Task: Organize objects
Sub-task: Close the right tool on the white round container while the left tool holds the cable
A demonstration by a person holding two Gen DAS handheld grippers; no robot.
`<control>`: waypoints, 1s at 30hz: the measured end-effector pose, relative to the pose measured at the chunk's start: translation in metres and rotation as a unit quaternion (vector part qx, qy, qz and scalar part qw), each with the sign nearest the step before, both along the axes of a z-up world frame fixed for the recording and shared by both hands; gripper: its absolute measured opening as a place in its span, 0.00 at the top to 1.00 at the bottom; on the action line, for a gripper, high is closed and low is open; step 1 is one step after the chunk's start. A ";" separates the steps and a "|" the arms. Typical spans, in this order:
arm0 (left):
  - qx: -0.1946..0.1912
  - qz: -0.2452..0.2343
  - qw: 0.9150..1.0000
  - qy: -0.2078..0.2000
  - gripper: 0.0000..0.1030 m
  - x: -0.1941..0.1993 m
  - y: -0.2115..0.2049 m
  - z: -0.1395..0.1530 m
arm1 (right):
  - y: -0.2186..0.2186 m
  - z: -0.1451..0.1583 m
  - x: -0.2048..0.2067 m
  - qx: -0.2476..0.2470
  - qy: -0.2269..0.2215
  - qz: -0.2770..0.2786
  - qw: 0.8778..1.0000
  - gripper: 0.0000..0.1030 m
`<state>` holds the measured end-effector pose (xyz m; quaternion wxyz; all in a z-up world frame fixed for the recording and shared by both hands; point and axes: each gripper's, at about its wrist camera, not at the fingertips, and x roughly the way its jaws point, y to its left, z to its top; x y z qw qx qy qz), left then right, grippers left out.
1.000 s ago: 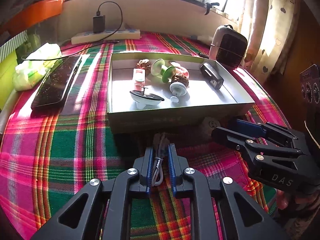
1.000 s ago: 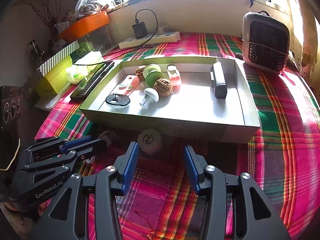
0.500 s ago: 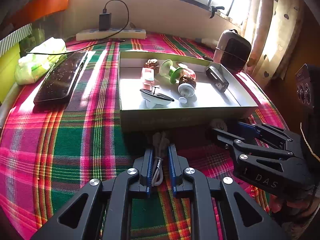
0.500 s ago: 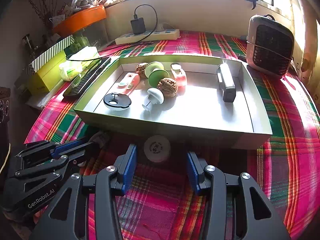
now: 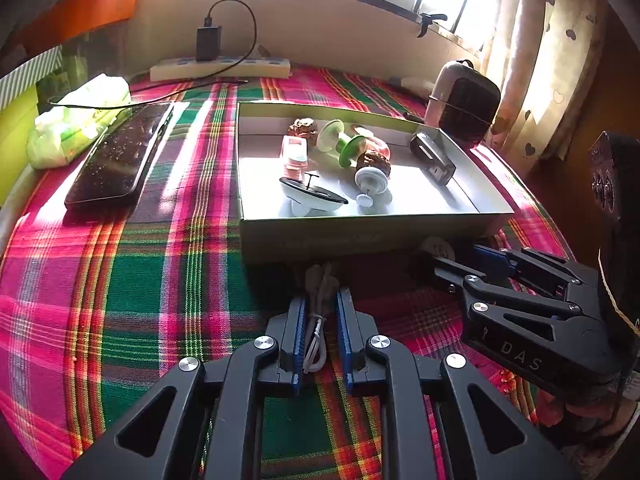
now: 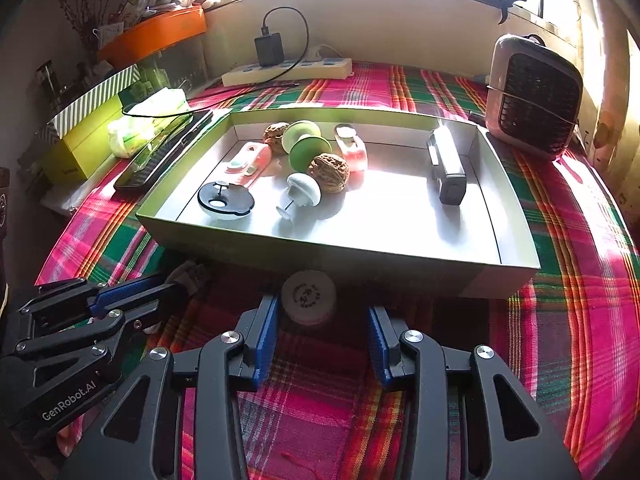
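On the plaid cloth stands a shallow open box (image 5: 360,236) holding walnuts, a green spool (image 6: 308,152), a white mushroom-shaped piece, a black-topped lid, pink items and a dark oblong device (image 6: 448,168). In front of its near wall, my left gripper (image 5: 320,300) is shut on a coiled grey-white cable (image 5: 320,276), which sticks out past the tips. To the right, a white round cap (image 6: 308,302) lies on the cloth between the blue pads of my right gripper (image 6: 322,312). Its jaws are closing; the left pad is almost at the cap and the right pad stands clear.
A black phone (image 5: 120,160) and a tissue pack (image 5: 76,124) lie left of the box. A power strip (image 5: 220,68) with a charger runs along the back wall. A small heater (image 6: 532,92) stands at the back right, a yellow-green box (image 6: 88,136) at the far left.
The right gripper has edged forward so the white cap sits between its fingers, and its jaws have narrowed. The left gripper still holds the cable in the same spot.
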<state>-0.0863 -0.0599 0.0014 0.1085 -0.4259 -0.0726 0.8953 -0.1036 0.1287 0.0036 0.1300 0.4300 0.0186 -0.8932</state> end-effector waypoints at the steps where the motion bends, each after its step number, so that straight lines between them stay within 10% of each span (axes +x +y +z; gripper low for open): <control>1: 0.000 0.000 1.000 0.000 0.87 0.000 0.000 0.000 | 0.000 0.000 0.000 0.000 0.000 0.000 1.000 0.65; 30: -0.001 -0.001 1.000 0.000 0.88 0.000 0.000 0.001 | 0.004 0.001 0.005 -0.009 -0.001 0.003 1.000 0.72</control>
